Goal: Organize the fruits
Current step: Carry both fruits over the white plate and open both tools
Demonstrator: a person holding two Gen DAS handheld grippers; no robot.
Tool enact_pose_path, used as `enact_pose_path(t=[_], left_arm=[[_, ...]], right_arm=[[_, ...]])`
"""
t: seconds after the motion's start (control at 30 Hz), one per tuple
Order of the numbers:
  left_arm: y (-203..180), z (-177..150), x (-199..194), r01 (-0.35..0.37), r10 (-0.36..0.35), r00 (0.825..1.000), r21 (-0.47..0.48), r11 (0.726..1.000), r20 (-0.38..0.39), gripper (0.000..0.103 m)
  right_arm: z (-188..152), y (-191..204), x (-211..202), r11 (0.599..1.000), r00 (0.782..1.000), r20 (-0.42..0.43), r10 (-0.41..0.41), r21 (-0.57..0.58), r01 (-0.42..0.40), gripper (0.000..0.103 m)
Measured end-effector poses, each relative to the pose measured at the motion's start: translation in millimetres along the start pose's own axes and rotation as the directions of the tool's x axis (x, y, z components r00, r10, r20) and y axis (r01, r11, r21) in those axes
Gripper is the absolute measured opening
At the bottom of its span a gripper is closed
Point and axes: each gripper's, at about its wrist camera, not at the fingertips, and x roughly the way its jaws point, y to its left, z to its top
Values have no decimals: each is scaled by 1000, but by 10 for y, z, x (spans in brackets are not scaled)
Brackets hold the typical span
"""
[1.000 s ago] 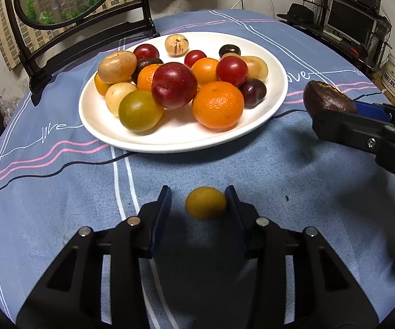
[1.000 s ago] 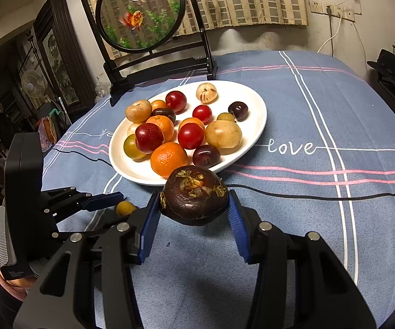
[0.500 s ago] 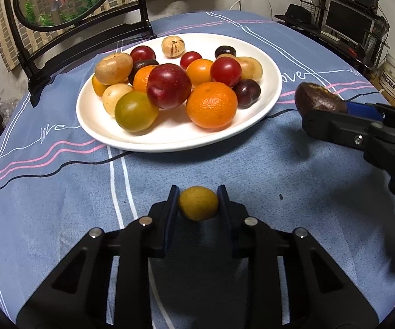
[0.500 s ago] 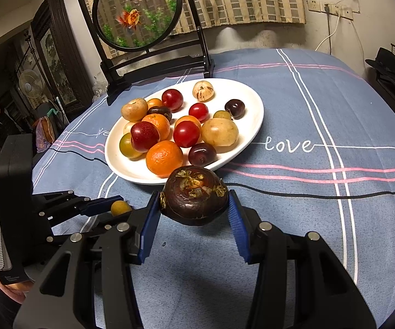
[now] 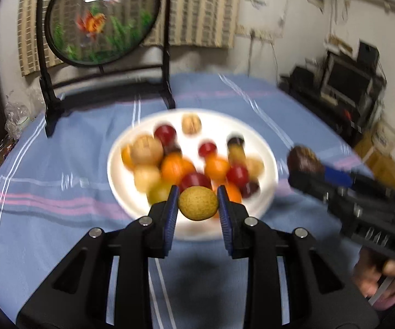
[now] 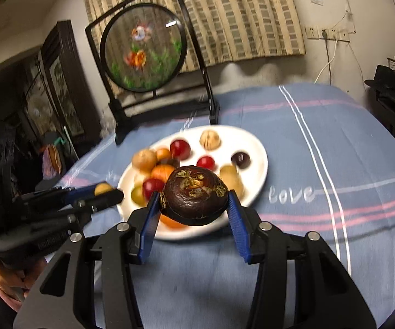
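Note:
My left gripper is shut on a small yellow-brown round fruit and holds it in the air before the near rim of the white plate. My right gripper is shut on a dark brown mangosteen, also lifted near the plate. The plate holds several fruits: oranges, red plums, tan and dark ones. The right gripper with the mangosteen shows at the right of the left wrist view. The left gripper with the yellow fruit shows at the left of the right wrist view.
The plate sits on a round table with a blue striped cloth. A black-framed round goldfish screen stands at the table's far edge behind the plate. Dark furniture and a monitor stand beyond the table at right.
My left gripper closed on the yellow fruit and lifted it off the cloth toward the plate. My right gripper rose with the mangosteen still in it. Both views tilted up.

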Motion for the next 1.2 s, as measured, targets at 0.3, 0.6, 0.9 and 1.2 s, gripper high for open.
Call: enact_pose_path(t=[0.3,0.6,0.9,1.2], left_arm=[[362,466,651,-92,93,996,-90,992,9,29],[413,516,953,-139,138,990,-66,988,-21,29],[398,532,823,-215,217,976,-64,974,27,83],[398,487,507,-221,229,971,-115,968,61,93]], right_arm=[[332,-96,605,998,998,5,-56,12,56,49],[453,-135,1006,999,998,-43,-51,-11,50,49],[454,-168,1043,999,997,-60,-48,-9,47,49],[451,-115,1062,999,995,-97,-38,-39,34,62]])
